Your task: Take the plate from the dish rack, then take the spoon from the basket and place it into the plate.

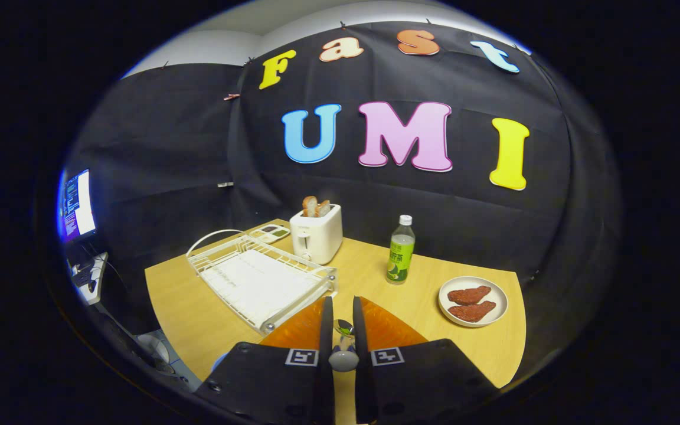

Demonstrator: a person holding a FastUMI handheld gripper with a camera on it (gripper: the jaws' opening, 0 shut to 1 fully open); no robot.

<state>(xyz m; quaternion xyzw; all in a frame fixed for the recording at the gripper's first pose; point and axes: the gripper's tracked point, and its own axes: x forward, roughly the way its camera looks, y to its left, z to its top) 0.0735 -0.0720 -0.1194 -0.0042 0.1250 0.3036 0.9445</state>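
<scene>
1. My gripper (343, 330) has its two fingers drawn close together, and they pinch a spoon (343, 348) between them; both inner faces press on it.
2. The spoon is shiny metal. Its rounded bowl (343, 326) shows near the fingertips, and a thicker, dull rounded end sits lower down in the narrow gap between the fingers.
3. Each finger body carries a small square black-and-white marker (301, 357), and the tips stand over a glossy orange surface (300, 329) that lies just under and ahead of them; I cannot tell what that surface is.
4. The table (186, 307) is smooth, pale wood with a curved far edge.
5. Ahead and to the left of the fingers lies a dish rack (260, 280), a white wire frame with a flat ribbed white tray in it and a looped wire handle at the far end.
6. Beyond the rack stands a white boxy toaster (316, 236) with two slices of bread (315, 206) upright in its slots; a small flat tray (269, 233) lies just left of it.
7. Beyond the fingers, slightly right, a clear plastic bottle (401, 251) with a green label and white cap stands upright.
8. Further right, near the table's edge, a round pale plate (473, 301) holds two dark red, rough-textured pieces (470, 303) lying side by side. It is well apart from the spoon in my grip.
</scene>
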